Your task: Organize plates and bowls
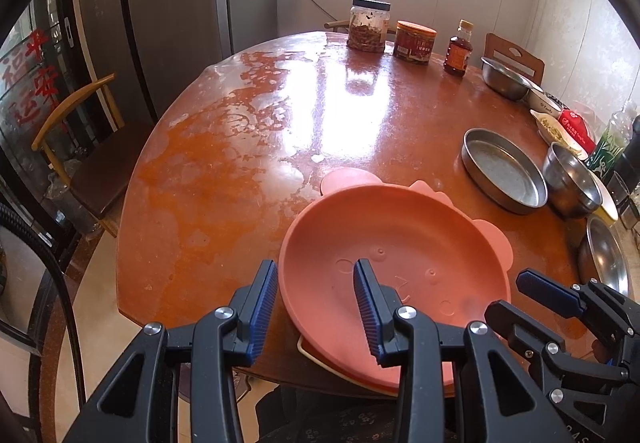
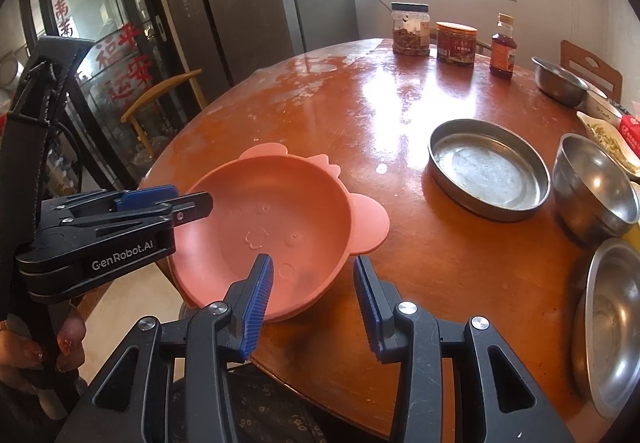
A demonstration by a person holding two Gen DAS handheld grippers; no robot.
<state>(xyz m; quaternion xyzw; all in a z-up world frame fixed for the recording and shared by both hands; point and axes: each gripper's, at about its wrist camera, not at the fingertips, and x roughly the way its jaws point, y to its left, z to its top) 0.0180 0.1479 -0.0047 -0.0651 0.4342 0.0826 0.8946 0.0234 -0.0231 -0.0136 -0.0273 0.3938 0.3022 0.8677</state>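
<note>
A pink animal-shaped bowl (image 1: 396,243) (image 2: 276,219) sits at the near edge of the round wooden table (image 1: 240,163) (image 2: 420,243), on top of other plates whose rims show under it. My left gripper (image 1: 316,275) is open with its jaws astride the bowl's near left rim; it also shows in the right wrist view (image 2: 188,203). My right gripper (image 2: 314,271) is open over the bowl's near right rim and shows at the right in the left wrist view (image 1: 516,295). A round steel pan (image 1: 504,171) (image 2: 488,169) and steel bowls (image 1: 572,181) (image 2: 596,191) stand to the right.
Two jars (image 1: 370,25) (image 2: 456,42) and a sauce bottle (image 1: 458,49) (image 2: 502,47) stand at the table's far edge. More steel bowls (image 1: 506,77) (image 2: 608,323), a dish of food (image 1: 556,131) and bottles crowd the right side. A wooden chair (image 1: 92,147) stands left.
</note>
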